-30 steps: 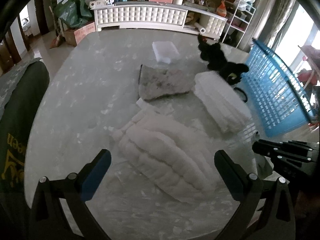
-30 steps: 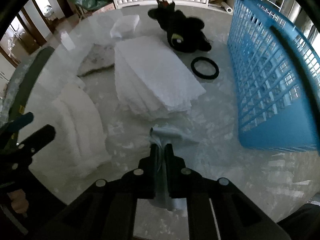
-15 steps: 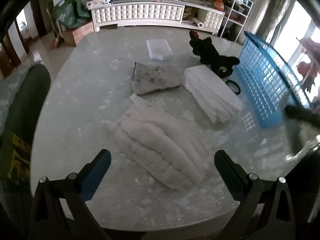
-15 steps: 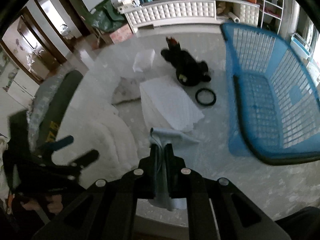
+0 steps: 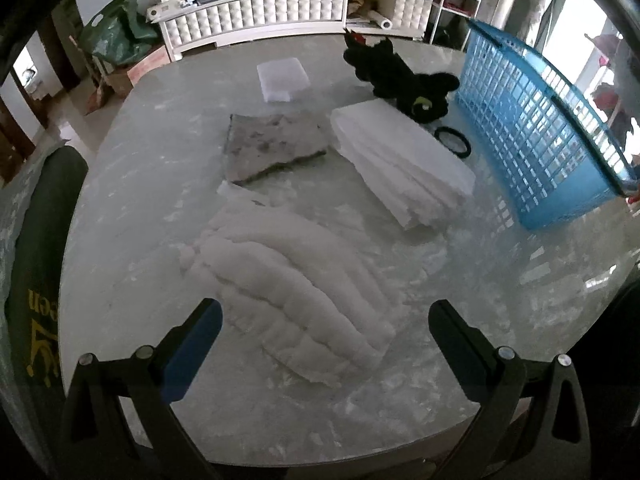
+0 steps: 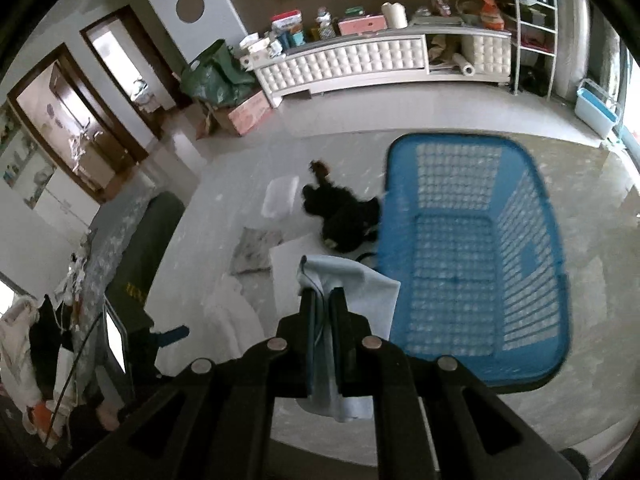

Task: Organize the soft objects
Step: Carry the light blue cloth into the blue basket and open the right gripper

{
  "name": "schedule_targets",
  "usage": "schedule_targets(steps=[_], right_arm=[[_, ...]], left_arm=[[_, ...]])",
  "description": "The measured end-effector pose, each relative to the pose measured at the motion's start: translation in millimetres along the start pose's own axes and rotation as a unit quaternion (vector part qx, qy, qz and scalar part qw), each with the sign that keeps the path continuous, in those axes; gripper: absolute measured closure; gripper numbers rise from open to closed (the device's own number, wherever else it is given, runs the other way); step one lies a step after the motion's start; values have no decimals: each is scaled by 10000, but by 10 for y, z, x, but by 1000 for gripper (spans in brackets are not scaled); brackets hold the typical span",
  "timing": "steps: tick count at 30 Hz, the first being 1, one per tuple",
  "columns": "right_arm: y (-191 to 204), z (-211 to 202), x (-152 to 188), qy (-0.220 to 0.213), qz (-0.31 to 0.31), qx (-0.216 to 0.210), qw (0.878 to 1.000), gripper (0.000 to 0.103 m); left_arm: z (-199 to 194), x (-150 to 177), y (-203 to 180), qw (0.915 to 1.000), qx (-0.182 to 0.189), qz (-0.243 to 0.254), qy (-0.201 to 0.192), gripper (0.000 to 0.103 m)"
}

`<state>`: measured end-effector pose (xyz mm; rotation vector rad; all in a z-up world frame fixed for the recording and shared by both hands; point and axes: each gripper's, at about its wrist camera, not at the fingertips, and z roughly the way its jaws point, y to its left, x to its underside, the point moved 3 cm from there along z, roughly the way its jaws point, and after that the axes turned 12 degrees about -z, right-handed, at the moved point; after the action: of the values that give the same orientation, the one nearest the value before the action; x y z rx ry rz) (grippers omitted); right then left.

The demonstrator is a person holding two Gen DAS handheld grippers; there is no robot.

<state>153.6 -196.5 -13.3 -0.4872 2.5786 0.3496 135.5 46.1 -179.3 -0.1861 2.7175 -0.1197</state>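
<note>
Right gripper (image 6: 323, 304) clamped a pale blue cloth (image 6: 352, 284), held high beside the empty blue basket (image 6: 452, 264). Left gripper (image 5: 324, 320) gaped over the white fluffy blanket (image 5: 296, 284). Black plush toy (image 5: 404, 80) and folded white stack (image 5: 400, 160) remained unsorted on the table.

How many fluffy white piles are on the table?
2: a puffy white pile right before the open left gripper, and a flat white stack beside the blue basket.
</note>
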Motion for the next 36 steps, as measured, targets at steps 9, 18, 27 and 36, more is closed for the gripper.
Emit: schedule_targets(steps=[9,18,27,36], right_arm=[[-475,-55,-87,-90,143,446,9989,96],[-804,102,-78,191,339,582,9975,96],[-914,700,66,920,395,714,9924,96],[-871,1157,239,1589,419,630,9844,96]], left_arm=[[310,13,2,9993,-229,148,255,0],[568,9,9,9982,-249,240,486,1],[731,3,73,9982,-224,259,482,2],[688,-52,114,9989,-249,193,346,15]])
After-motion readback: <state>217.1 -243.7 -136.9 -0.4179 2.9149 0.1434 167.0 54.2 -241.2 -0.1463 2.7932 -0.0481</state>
